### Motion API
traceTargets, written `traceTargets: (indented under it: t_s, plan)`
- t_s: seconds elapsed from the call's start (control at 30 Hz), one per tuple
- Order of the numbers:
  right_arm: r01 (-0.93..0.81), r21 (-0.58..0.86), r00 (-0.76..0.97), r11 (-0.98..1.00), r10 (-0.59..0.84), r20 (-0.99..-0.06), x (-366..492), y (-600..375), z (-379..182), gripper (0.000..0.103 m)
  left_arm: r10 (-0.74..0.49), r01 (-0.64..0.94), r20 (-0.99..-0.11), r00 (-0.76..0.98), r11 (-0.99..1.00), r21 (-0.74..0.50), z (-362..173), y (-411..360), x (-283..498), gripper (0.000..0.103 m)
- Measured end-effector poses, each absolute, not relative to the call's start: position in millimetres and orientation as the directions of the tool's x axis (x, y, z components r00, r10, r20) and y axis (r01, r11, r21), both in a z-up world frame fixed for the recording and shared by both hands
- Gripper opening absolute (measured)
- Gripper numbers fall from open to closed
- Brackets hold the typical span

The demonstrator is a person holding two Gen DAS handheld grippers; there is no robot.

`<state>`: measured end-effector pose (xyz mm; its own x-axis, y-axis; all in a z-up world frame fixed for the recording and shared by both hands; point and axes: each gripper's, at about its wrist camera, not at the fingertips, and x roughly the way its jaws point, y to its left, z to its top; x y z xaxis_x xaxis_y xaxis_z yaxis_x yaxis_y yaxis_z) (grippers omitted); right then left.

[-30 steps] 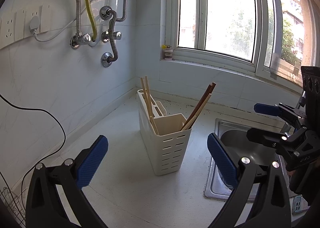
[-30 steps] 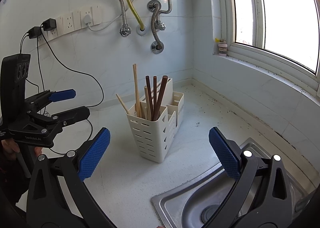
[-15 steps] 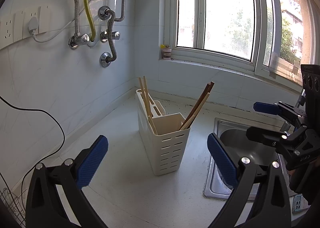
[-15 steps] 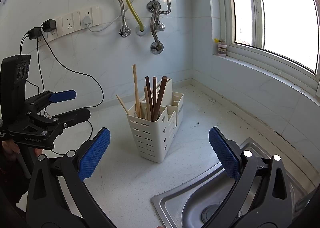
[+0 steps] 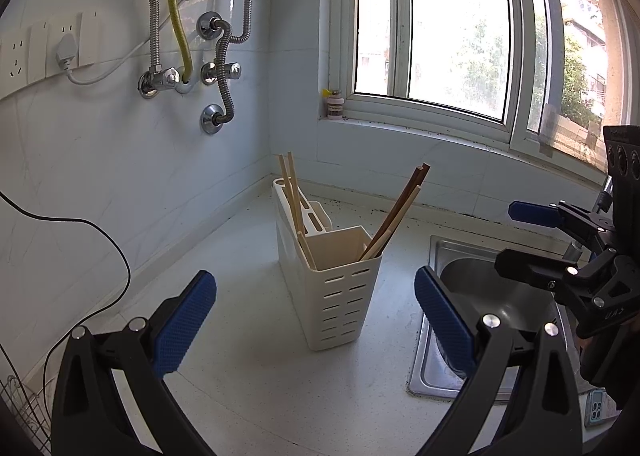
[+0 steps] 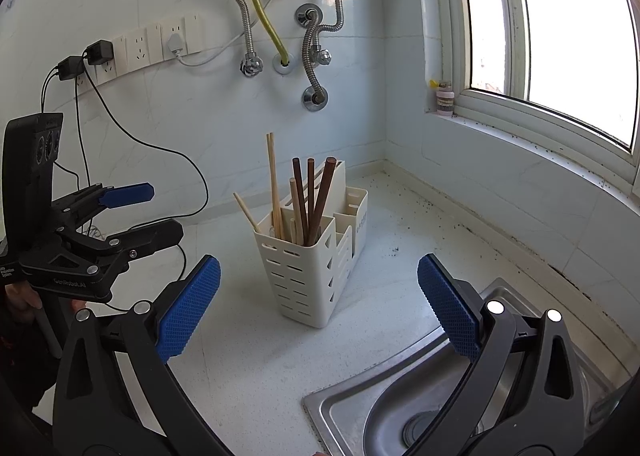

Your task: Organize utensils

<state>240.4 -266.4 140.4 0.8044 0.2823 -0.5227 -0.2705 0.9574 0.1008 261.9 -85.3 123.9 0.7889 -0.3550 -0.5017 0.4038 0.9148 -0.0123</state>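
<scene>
Left wrist view: the left gripper (image 5: 316,312), black-framed w/ blue textured pads, is being held spread wide and empty, facing the cream slotted plastic utensil caddy (image 5: 334,276) standing on the white speckled countertop (image 5: 248,368). The right gripper (image 6: 318,298), same build, is likewise being held wide apart w/ nothing between its pads; it is seen in the left view hovering over the stainless steel sink (image 5: 472,284). Pale bamboo chopsticks (image 6: 274,180) and dark brown wooden chopsticks (image 6: 310,196) are standing mixed in the caddy's front compartment, leaning in different directions; the rear slots appear mostly unused.

Risks (judged):
- Caddy looks light and tall; a sideways pull on a leaning stick is likely to tip or drag it, esp. if it is not being braced by the other gripper.
- Thin round sticks may slip or pivot between the pads, dropping toward the sink just beside.
- Neighbouring sticks may be pinched together by mistake, since they are crossing near the rim.
- The black cable (image 6: 160,152) is trailing near the left gripper; snagging is possible.
</scene>
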Motion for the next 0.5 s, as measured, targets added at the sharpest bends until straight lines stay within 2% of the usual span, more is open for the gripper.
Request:
traceTargets:
  t_s: [0.5]
  plan:
    - [-0.278, 0.093, 0.803, 0.956, 0.284, -0.524, 239.7, -265.0, 142.0, 0.095, -0.347, 0.397, -0.504, 0.791, 0.918, -0.008, 122.1, -83.0, 262.0, 0.098]
